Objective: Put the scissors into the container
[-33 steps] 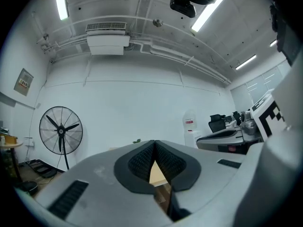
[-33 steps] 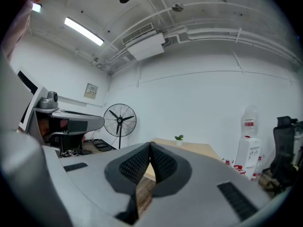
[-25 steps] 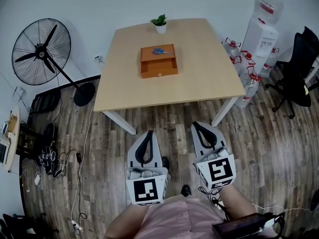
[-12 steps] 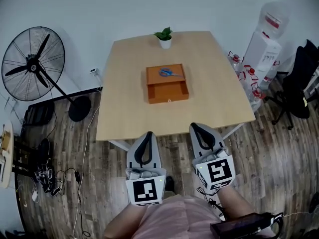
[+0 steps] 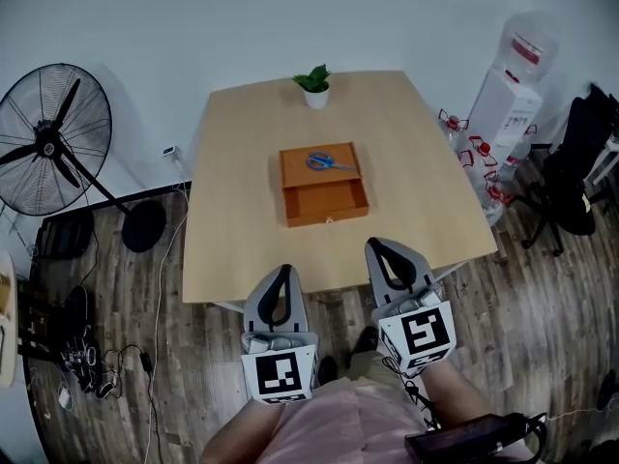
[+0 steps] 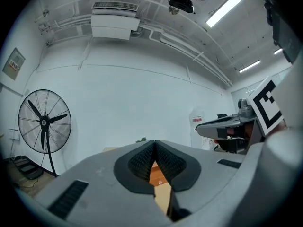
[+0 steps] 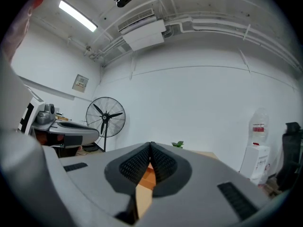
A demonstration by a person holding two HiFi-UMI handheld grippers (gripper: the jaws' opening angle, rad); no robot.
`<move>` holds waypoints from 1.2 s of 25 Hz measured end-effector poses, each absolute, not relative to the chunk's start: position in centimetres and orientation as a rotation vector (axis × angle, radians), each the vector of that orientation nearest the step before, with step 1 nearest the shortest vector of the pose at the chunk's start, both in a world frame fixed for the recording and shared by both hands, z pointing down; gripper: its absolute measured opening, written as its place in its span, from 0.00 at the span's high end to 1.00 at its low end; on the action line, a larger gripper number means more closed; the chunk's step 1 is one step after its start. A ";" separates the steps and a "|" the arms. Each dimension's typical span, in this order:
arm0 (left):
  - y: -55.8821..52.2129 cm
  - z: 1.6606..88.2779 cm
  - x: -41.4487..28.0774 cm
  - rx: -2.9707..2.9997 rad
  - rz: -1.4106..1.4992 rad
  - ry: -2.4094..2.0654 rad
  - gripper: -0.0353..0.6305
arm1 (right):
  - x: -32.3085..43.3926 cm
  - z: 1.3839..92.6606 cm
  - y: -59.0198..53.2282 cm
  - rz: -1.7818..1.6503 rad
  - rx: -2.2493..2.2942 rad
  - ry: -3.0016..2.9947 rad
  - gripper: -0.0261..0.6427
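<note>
**Tool state.** The left gripper [image 6: 155,144] has its jaws shut tip to tip, with nothing between the pads. The right gripper [image 7: 150,146] is the same: closed and empty. Both hang short of the near edge of the table [image 5: 242,230].

**Task item.** The scissors [image 5: 330,162] lie flat straight ahead of both grippers, well apart from them. They rest on the far half of the orange container [image 5: 327,217]. The near half looks to me like a pulled-out drawer, though I cannot confirm that from here.

**Risks.**
- Neither gripper can take the scissors unless its jaws open before the approach. Closed tips would only shove them.
- The scissors lie thin and flat on a smooth surface, so I judge a shallow pinch may slip or skate them off the far edge.
- The container stands loose on the table, and a downward or forward push could slide it toward the plant [image 5: 314,83] beyond.

**Writing.** The water dispenser [image 5: 508,95], off to the right gripper's side, carries a red label that is too small to read. The cube markers show patterns only.
</note>
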State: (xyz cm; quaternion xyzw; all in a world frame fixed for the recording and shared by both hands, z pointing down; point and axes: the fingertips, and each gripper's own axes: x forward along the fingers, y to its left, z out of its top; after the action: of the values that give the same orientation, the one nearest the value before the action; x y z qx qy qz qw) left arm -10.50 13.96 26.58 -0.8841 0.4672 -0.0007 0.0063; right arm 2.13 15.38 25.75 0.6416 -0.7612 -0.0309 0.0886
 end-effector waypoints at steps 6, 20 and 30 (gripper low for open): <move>10.7 27.9 -7.9 -2.771 -0.056 1.470 0.93 | 4.7 27.1 12.2 -0.043 1.901 -2.267 0.96; -2.2 29.4 0.7 -2.695 -0.173 1.613 0.93 | 13.0 29.1 -2.7 -0.015 1.733 -2.401 0.96; -9.6 30.1 -0.5 -2.633 -0.236 1.729 0.93 | 12.5 30.5 -11.0 0.033 1.585 -2.408 0.96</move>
State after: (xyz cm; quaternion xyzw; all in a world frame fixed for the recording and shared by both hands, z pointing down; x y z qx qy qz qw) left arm -0.52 -9.60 30.08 -0.8336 0.5473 -0.0747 -0.0086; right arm 12.50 -11.03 30.48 0.5451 -0.8283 0.0114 0.1290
